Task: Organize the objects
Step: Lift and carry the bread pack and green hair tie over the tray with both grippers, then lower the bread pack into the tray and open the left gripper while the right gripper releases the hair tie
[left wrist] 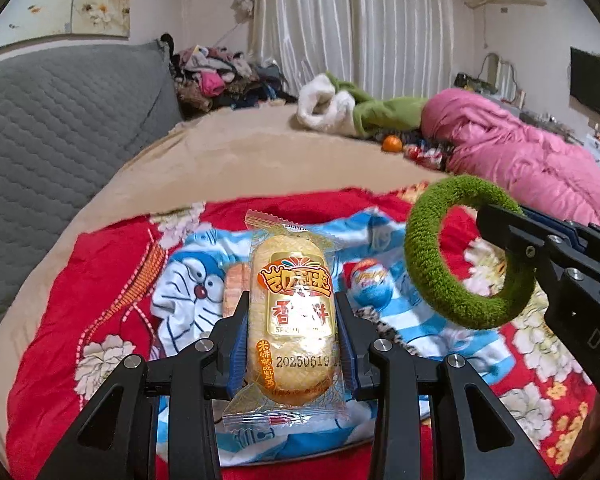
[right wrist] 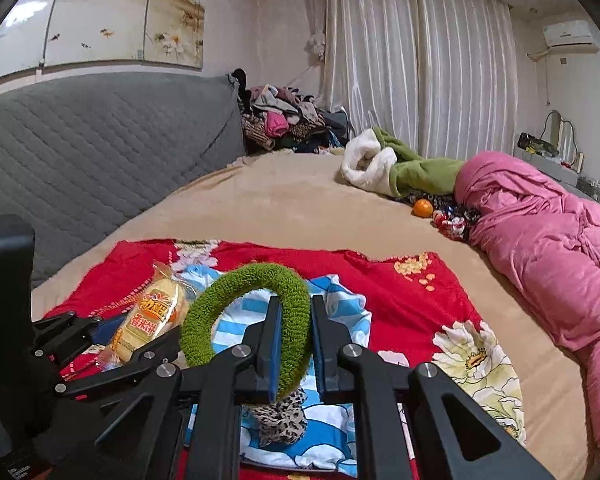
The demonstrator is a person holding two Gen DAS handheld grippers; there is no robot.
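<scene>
Both grippers loaded, held over the red floral cloth on the bed.

Left gripper (left wrist: 292, 336): jaws partway in, pads pressing both long sides of a wrapped rice cracker (left wrist: 291, 320); packet upright between the fingers, crimped ends sticking out top and bottom. Right gripper (right wrist: 296, 340): jaws nearly together, pinching one side of a green fuzzy ring (right wrist: 248, 316); the rest of the loop sticks out up and to the left, free of the pads. Both items are off the surface, above a blue-and-white cartoon cloth (left wrist: 188, 276) lying on the red floral cloth (right wrist: 400, 300). On the cartoon cloth: a leopard-print scrunchie (right wrist: 280, 420) just below the ring, and a small blue-red packet (left wrist: 366, 280) beside the cracker. Well apart, further up the bed: an orange (right wrist: 422, 208) by a pink quilted jacket (right wrist: 540, 240).
</scene>
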